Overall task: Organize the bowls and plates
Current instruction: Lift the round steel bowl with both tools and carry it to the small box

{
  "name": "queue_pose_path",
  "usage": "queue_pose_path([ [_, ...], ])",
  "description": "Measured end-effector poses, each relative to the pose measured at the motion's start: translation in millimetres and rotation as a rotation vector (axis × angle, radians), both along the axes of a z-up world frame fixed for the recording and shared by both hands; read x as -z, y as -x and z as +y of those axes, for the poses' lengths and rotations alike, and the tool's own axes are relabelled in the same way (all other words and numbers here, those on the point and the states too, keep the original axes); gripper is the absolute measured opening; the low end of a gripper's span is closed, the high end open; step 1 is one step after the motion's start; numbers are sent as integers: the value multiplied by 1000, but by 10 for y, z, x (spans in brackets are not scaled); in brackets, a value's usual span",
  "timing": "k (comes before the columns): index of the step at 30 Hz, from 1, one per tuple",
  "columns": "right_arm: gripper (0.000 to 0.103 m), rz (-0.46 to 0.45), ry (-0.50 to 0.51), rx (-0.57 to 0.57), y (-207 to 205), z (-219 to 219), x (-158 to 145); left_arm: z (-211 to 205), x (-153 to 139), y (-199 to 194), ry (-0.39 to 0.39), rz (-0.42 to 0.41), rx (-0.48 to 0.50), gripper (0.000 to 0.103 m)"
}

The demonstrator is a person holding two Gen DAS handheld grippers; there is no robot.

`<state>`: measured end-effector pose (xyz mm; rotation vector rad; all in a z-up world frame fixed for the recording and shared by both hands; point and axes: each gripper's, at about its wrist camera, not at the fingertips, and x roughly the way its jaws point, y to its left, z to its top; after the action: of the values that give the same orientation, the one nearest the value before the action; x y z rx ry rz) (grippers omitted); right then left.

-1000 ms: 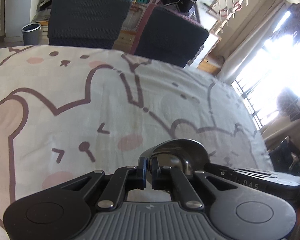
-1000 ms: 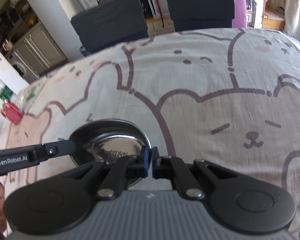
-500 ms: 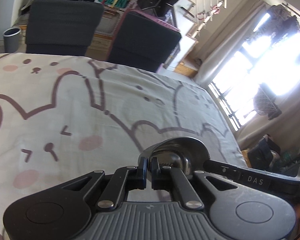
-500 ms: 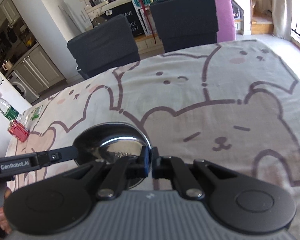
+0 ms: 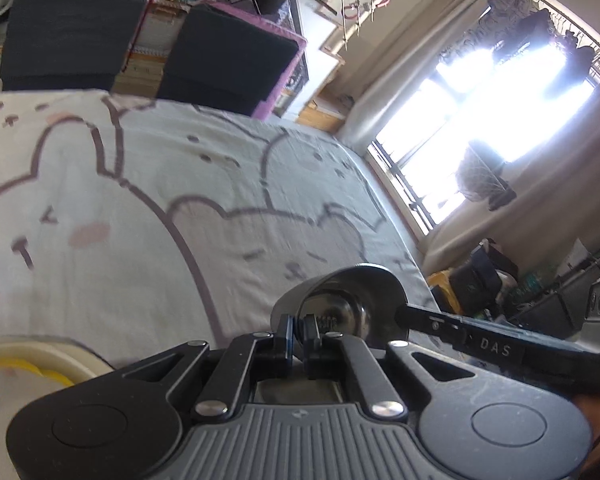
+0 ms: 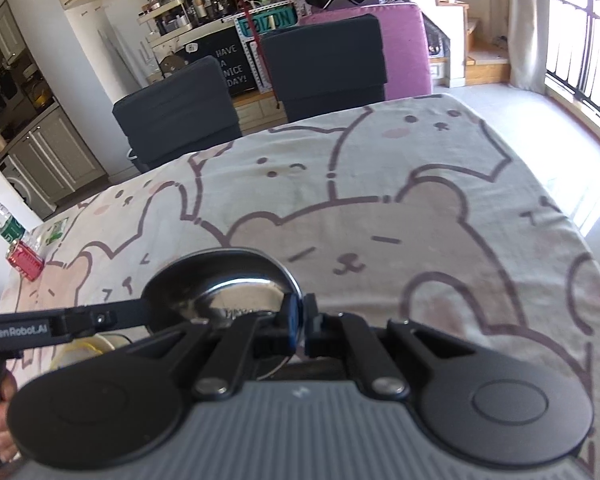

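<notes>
**Steel bowl held by both grippers above the counter**

Seen in both wrist views: one steel bowl point(image 6: 220, 284), pinched at its rim from two sides. In the right wrist view, right gripper point(image 6: 301, 322) closed narrow on the bowl rim at about 4 o'clock of the bowl, the thin metal edge clamped between the pads. From 9 o'clock of that picture, left gripper point(image 6: 140, 314) reaching in with its long black finger, touching the bowl at its left rim. Bowl interior shiny, reflecting light, tilted a little toward the camera.

In the left wrist view, left gripper point(image 5: 296, 330) also closed narrow, pads pressed on the near rim of the same bowl point(image 5: 340, 300). Right gripper finger point(image 5: 440, 322) coming in from 3 o'clock, meeting the bowl at its right side.

Under the bowl, counter point(image 6: 380, 184) covered by a pale cloth with bear and rabbit drawings. Whether the bowl touches the cloth or hangs above it, cannot tell for sure.

At 8 o'clock in the left wrist view, part of a cream dish with a yellow ring point(image 5: 32, 364), blurred; the same dish point(image 6: 88, 350) just below the left gripper finger in the right view. At 12 o'clock beyond the counter, two dark chairs point(image 6: 324, 64). At 9 o'clock, a water bottle point(image 6: 0, 220) and a small red box point(image 6: 25, 260) near the counter edge.
</notes>
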<state>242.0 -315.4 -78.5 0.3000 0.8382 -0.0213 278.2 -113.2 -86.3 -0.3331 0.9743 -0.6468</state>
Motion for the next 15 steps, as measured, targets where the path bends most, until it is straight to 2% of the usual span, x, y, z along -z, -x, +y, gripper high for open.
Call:
queue_pose_path([
  [9, 6, 37, 59, -30, 226, -40, 23, -65, 227, 302, 1, 90, 18, 6],
  [15, 6, 124, 126, -95, 195, 8, 163, -153, 438, 433, -16, 157, 58, 7],
])
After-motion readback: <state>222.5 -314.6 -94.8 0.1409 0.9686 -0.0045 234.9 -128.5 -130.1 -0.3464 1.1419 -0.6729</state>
